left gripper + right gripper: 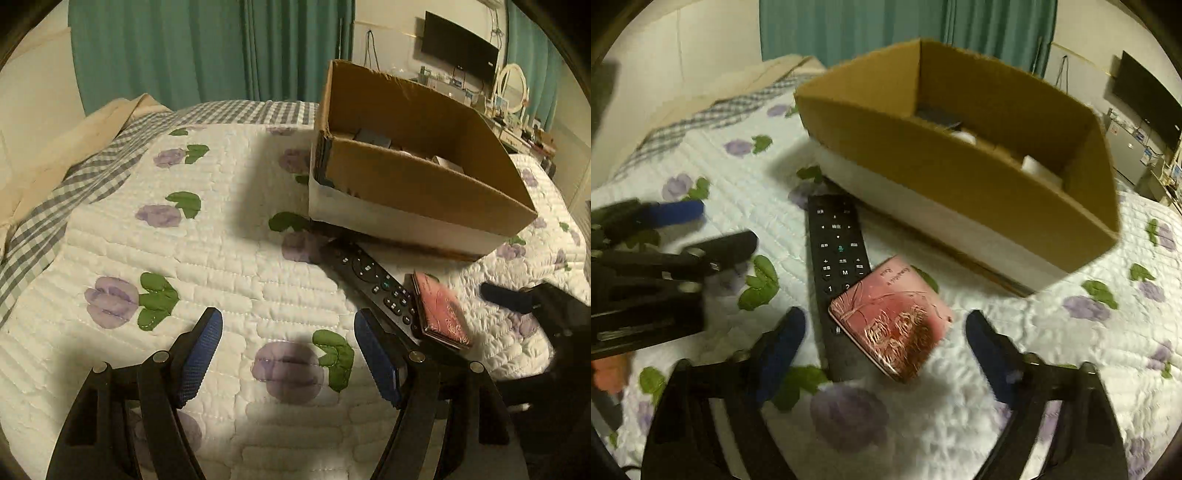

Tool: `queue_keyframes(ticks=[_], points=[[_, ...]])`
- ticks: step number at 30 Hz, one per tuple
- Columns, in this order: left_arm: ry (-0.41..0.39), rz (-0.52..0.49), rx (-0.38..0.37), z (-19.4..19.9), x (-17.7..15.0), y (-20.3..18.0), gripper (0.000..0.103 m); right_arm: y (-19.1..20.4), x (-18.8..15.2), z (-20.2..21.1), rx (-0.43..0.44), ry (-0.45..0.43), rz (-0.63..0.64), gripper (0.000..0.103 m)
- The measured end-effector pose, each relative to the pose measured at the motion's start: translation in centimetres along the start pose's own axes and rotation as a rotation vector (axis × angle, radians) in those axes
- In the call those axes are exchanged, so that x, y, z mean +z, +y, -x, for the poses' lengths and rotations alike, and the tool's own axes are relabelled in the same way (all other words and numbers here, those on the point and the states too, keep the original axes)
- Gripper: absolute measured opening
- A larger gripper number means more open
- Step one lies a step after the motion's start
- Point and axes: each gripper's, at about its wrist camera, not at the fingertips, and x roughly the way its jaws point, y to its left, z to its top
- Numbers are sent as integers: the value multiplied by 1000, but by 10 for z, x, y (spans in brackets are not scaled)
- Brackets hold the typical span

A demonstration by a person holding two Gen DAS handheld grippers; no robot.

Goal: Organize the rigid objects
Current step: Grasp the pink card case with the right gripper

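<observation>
A black remote (837,266) lies on the quilted bed in front of an open cardboard box (960,184). A flat pink box (892,317) rests partly on the remote's near end. My right gripper (886,343) is open, its fingers either side of the pink box and remote, touching neither. My left gripper (288,347) is open and empty over bare quilt, left of the remote (369,280) and pink box (441,310). The cardboard box (417,184) holds several items, mostly hidden. The left gripper also shows at the left of the right wrist view (713,229).
The bed has a white quilt with purple flowers (288,369) and a checked border (74,192). Green curtains (207,48) hang behind. A TV (460,48) and a cluttered dresser (517,122) stand at the far right.
</observation>
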Motion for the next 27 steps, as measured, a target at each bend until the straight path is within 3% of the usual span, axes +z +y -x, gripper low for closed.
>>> queue_keyframes(ticks=[3, 5, 10, 16, 18, 20, 22, 27], points=[[6, -8, 2, -2, 0, 0, 77, -9, -1, -1, 45, -4, -47, 63], [11, -11, -4, -1, -2, -2, 77, -12, -1, 7, 35, -28, -55, 50], [6, -18, -8, -2, 2, -6, 77, -23, 2, 18, -36, -72, -73, 44], [17, -23, -22, -4, 3, -16, 77, -9, 4, 15, -156, -91, -4, 39], [18, -31, -20, -4, 3, -21, 77, -10, 4, 20, -201, -105, 0, 24], [15, -37, -24, -2, 4, -25, 77, -14, 3, 27, -255, -116, -6, 20], [14, -41, -29, -2, 4, -30, 77, -30, 2, 29, -166, -110, -82, 21], [40, -34, -40, -9, 7, -40, 77, -32, 5, 20, -106, -94, -90, 21]])
